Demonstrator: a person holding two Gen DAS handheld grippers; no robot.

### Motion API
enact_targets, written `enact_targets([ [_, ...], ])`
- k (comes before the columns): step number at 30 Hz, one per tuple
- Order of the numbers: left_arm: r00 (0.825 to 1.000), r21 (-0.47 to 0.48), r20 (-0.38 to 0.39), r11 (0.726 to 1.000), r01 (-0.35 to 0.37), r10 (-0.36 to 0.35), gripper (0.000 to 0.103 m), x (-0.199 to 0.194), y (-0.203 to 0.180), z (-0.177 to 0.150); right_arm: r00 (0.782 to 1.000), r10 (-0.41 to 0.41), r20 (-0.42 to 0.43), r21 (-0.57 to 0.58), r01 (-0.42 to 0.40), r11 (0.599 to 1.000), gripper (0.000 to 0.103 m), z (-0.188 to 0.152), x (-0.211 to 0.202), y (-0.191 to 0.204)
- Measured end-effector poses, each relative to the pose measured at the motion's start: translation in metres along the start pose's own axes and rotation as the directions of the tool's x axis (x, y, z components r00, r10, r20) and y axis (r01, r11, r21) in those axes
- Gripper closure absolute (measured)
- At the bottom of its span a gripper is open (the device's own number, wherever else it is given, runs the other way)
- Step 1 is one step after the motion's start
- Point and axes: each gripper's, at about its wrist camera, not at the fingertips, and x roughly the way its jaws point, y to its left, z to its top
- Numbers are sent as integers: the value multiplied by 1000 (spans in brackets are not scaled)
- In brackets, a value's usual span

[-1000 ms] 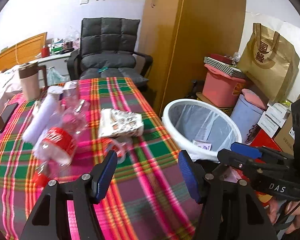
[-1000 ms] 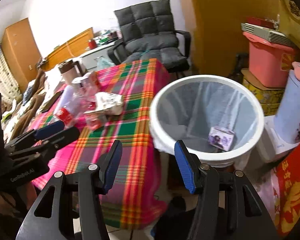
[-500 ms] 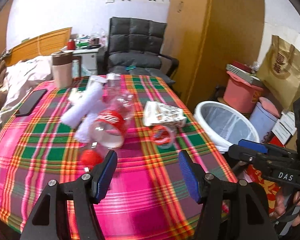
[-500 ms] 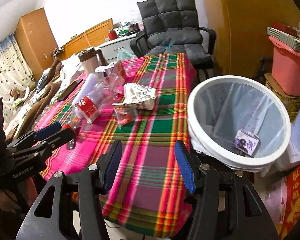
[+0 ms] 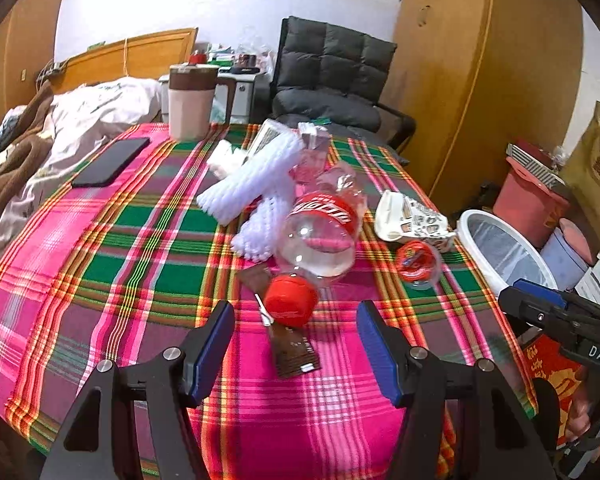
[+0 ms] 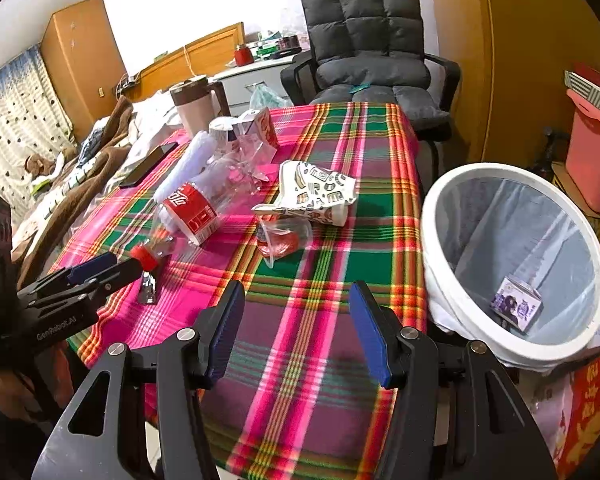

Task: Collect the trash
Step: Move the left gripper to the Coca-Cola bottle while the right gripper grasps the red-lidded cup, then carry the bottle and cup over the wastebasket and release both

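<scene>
Trash lies on a plaid tablecloth [image 5: 100, 256]: an empty cola bottle [image 5: 320, 228] with a red cap, white foam sleeves [image 5: 252, 180], a crumpled printed paper bag [image 5: 412, 220], a small clear cup with a red lid [image 5: 418, 260], and a brown wrapper [image 5: 292, 348]. My left gripper [image 5: 296, 344] is open and empty, just in front of the bottle cap, over the wrapper. My right gripper [image 6: 296, 332] is open and empty above the table's near edge. The white bin [image 6: 512, 264] beside the table holds a small carton [image 6: 518, 308].
A black phone [image 5: 112, 160] and a pink jug with a brown lid [image 5: 190, 104] sit at the table's far left. A grey armchair [image 6: 372, 60] stands behind the table. A bed is to the left; boxes and a pink tub [image 6: 592, 156] are to the right.
Both grippers have swung left from the bin toward the table. The left one now faces the bottle and wrapper; the right one has backed off so the bin sits to its right.
</scene>
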Motion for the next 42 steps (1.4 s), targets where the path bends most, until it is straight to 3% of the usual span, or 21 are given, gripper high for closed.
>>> enact_targets([
  [17,997,67,1,995,76,-77,40,30,1,23,999,5,-49,-19,-6,1000,49,16,46,9],
  [22,996,101,1,991,85,-86,40,39,-4,33,998,-4,-63,-12,4,1000,63,15,53,7],
  [27,996,158,-8,983,93,-93,40,49,-14,45,998,-15,-66,5,15,1000,86,13,51,-1],
  [29,996,171,-18,981,95,-93,40,54,-16,49,998,-17,-61,11,18,1000,90,14,51,-2],
  [34,996,177,-57,981,83,-74,39,68,-19,51,999,-16,-49,24,17,1000,93,13,46,-10],
  [42,996,114,-49,990,79,-74,41,64,-13,44,999,-7,-39,34,9,999,93,8,36,-14],
])
